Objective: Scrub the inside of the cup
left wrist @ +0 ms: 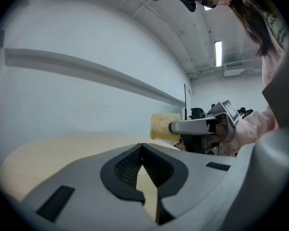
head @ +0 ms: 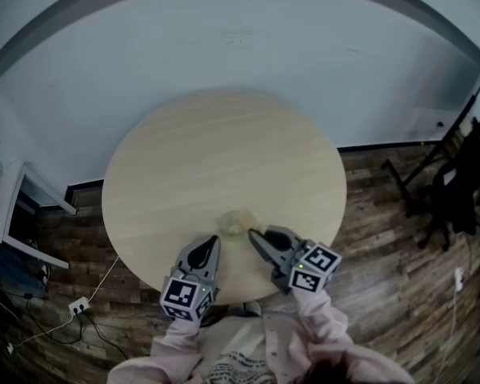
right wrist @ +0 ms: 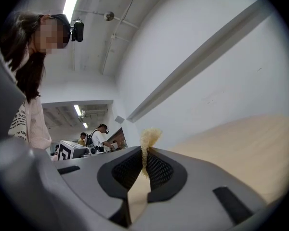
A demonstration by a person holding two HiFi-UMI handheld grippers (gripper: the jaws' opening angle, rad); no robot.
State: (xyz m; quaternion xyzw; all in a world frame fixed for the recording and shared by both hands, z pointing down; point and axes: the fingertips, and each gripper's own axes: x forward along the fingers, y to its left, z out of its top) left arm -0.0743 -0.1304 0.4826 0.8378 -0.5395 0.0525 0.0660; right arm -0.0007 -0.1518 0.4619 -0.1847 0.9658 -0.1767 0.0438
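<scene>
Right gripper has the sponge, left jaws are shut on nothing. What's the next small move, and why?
Probably open the left gripper and grip the faint clear shape, likely the cup, near both tips on the table. The right gripper pinches the sponge, and nothing steadies the cup.
</scene>
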